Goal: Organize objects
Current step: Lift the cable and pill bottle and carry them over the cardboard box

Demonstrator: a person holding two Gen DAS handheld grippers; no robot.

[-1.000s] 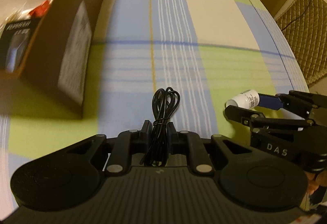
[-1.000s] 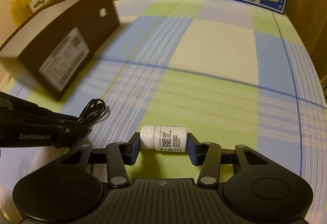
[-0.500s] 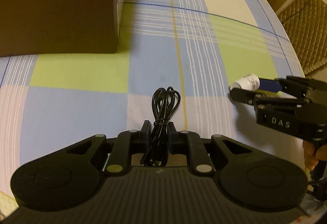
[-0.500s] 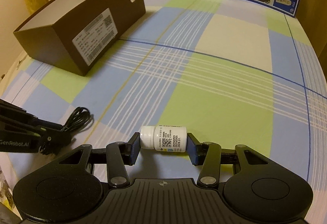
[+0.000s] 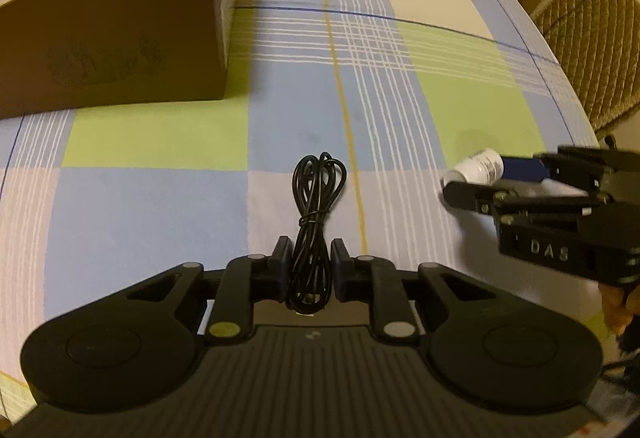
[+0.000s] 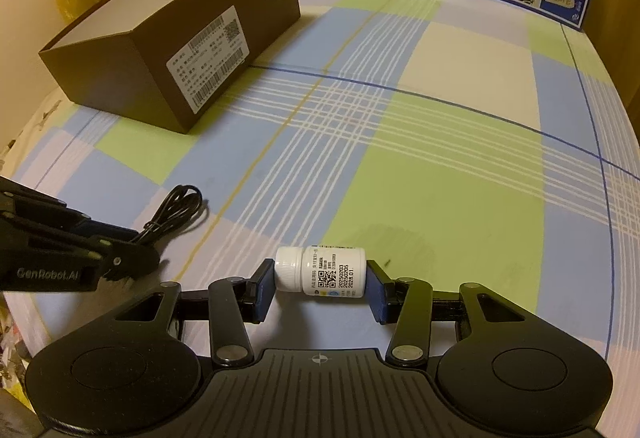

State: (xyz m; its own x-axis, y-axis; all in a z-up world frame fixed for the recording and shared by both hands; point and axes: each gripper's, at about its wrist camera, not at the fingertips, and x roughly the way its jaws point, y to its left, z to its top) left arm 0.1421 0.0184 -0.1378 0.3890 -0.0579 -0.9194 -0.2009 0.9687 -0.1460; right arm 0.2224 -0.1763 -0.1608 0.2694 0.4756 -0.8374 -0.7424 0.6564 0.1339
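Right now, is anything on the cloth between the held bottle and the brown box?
Nothing visible. The right gripper holds the bottle; bare checked cloth runs from it to the box. The left gripper with the cable sits off to the side.

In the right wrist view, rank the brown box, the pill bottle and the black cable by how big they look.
1. brown box, largest.
2. pill bottle and black cable: look alike in extent; the bottle is nearer and the cable is partly hidden, so unranked.
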